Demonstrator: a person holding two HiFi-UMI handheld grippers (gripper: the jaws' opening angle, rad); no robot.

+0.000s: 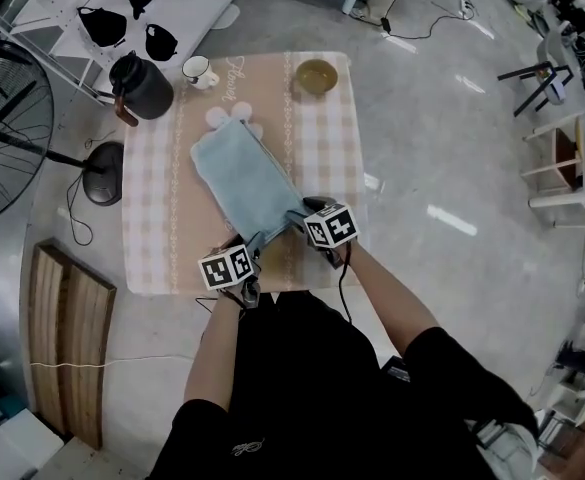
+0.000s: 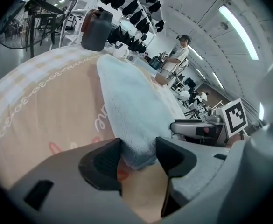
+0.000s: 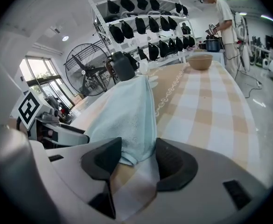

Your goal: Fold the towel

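Note:
A light blue towel [image 1: 242,178] lies lengthwise on the checked tablecloth [image 1: 327,138], running from mid-table to the near edge. Its near end narrows and lifts toward both grippers. My left gripper [image 1: 255,246] is shut on the near left corner: in the left gripper view the towel [image 2: 127,101] fills the gap of that gripper [image 2: 138,155] as a bunched lump. My right gripper [image 1: 297,218] is shut on the near right corner, where the towel [image 3: 129,111] sits between the pads of the gripper [image 3: 137,155]. The two grippers are close together, side by side.
At the table's far end stand a dark jug [image 1: 140,86], a white mug [image 1: 198,70] and a tan bowl [image 1: 316,75]. A floor fan [image 1: 2,118] and wooden boards [image 1: 67,338] are to the left of the table. A person [image 3: 222,22] stands beyond the far end.

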